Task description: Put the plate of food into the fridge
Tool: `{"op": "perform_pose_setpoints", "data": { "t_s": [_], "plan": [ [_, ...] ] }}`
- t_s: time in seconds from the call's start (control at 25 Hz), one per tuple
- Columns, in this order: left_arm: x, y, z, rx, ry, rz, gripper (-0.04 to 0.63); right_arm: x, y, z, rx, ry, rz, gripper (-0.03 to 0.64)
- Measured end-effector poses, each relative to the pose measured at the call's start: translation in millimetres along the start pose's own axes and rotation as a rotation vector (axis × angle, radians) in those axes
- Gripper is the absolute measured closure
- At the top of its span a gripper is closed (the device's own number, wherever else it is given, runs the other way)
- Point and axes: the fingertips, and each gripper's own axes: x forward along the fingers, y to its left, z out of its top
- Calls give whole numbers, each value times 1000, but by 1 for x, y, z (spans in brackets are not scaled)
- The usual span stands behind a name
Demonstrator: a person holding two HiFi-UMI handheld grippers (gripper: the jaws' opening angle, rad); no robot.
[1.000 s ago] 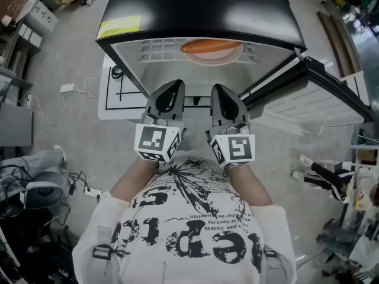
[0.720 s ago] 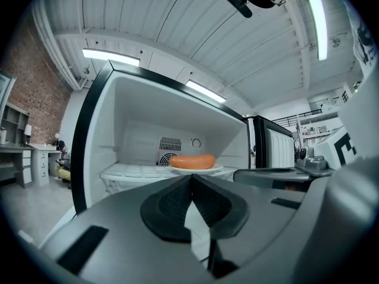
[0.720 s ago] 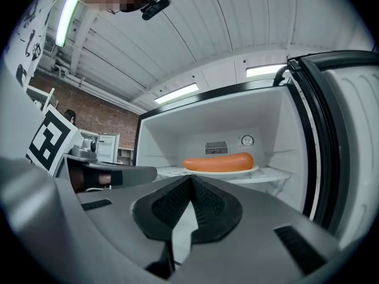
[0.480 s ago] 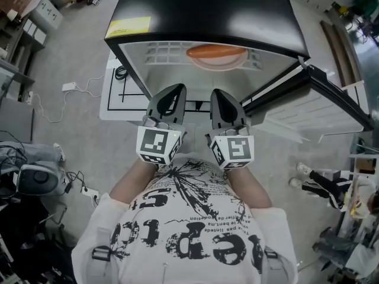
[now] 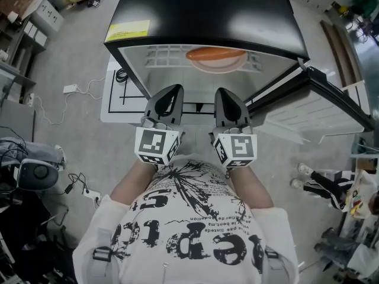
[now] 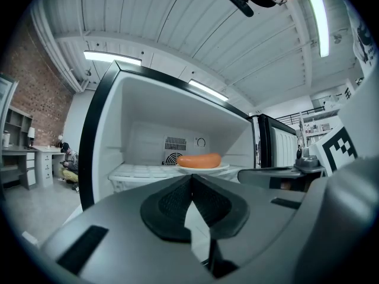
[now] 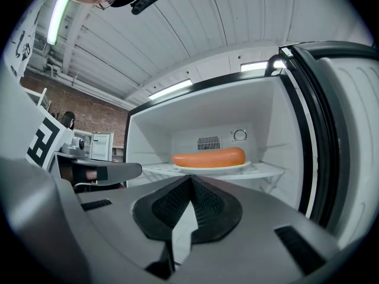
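The white round plate [image 7: 210,167] with the orange sausage [image 7: 208,157] sits on the white shelf [image 7: 266,171] inside the open black fridge [image 5: 207,10], so placement looks complete. The left hand-held gripper [image 5: 172,92] and right hand-held gripper [image 5: 226,93] are both closed and empty, outside the cabinet. The likely next move is pushing the open fridge door [image 5: 314,106] shut. Its outer face and any handle are hidden.

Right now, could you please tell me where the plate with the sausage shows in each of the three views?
Head view: plate at top centre, inside the open fridge.
Left gripper view: plate just right of centre, above the shut jaws.
Right gripper view: plate at centre, above the shut jaws.
Shared landmark: the white shelf under it.
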Motion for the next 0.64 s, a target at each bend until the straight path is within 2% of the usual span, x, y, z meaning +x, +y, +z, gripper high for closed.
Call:
{"op": "perform_pose_setpoints", "data": {
  "t_s": [0.64],
  "plan": [
    [0,1,2,-13,-12,-5,588,6,-11,1,21,2,-25,617]
  ]
}}
